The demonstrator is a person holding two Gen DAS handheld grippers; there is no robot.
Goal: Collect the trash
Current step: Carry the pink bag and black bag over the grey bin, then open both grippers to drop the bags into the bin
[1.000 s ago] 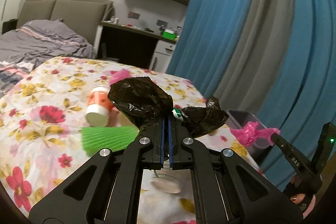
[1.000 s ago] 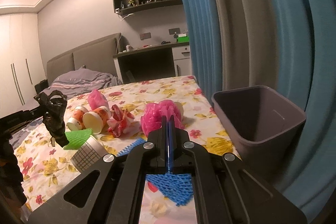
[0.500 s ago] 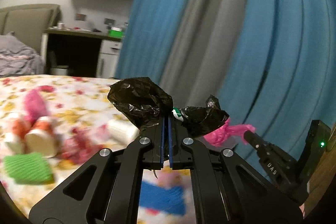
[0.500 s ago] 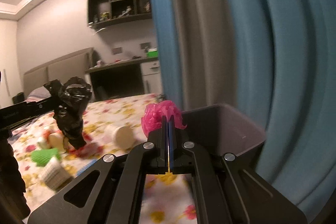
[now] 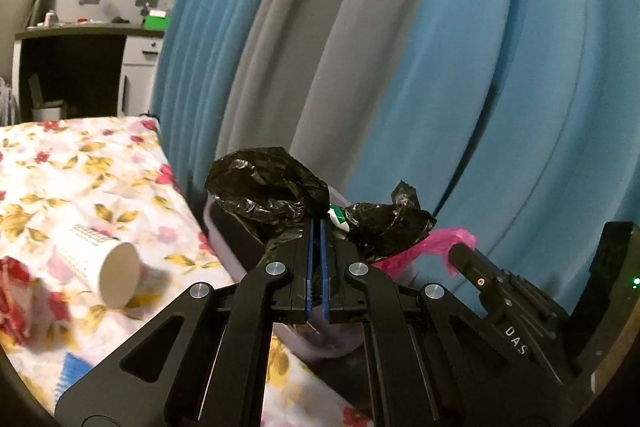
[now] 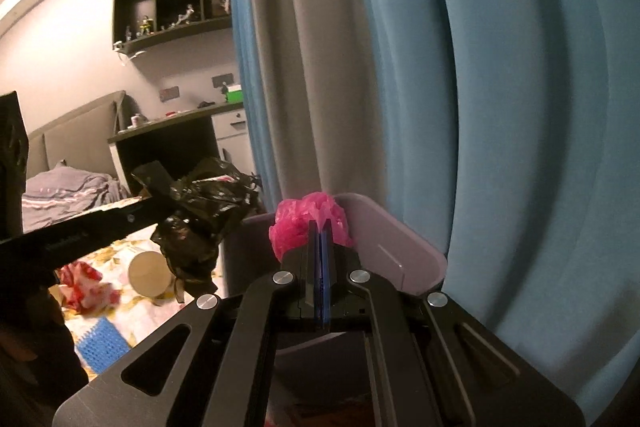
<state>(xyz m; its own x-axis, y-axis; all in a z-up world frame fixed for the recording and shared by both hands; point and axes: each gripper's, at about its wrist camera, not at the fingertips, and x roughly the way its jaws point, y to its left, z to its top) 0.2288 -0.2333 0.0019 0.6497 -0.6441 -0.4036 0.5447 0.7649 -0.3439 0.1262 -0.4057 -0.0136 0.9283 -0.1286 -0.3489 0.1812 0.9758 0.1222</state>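
Note:
My left gripper (image 5: pixel 316 227) is shut on a crumpled black plastic bag (image 5: pixel 272 187) and holds it over the near rim of the grey trash bin (image 5: pixel 218 227). My right gripper (image 6: pixel 320 227) is shut on a crumpled pink plastic bag (image 6: pixel 300 215) and holds it above the bin's (image 6: pixel 384 227) opening. The black bag (image 6: pixel 204 199) and the left gripper also show at the left of the right wrist view. The pink bag (image 5: pixel 444 243) shows at the right of the left wrist view.
The bin stands beside the floral bed (image 5: pixel 60 179), against blue and grey curtains (image 5: pixel 440 67). On the bed lie a white paper cup (image 5: pixel 104 263), a red wrapper (image 6: pixel 84 287) and a blue mesh piece (image 6: pixel 100 343). A desk (image 5: pixel 80 35) stands behind.
Both grippers have swung right, away from the bed, and now hold their bags over the bin. Both stay shut on their bags.

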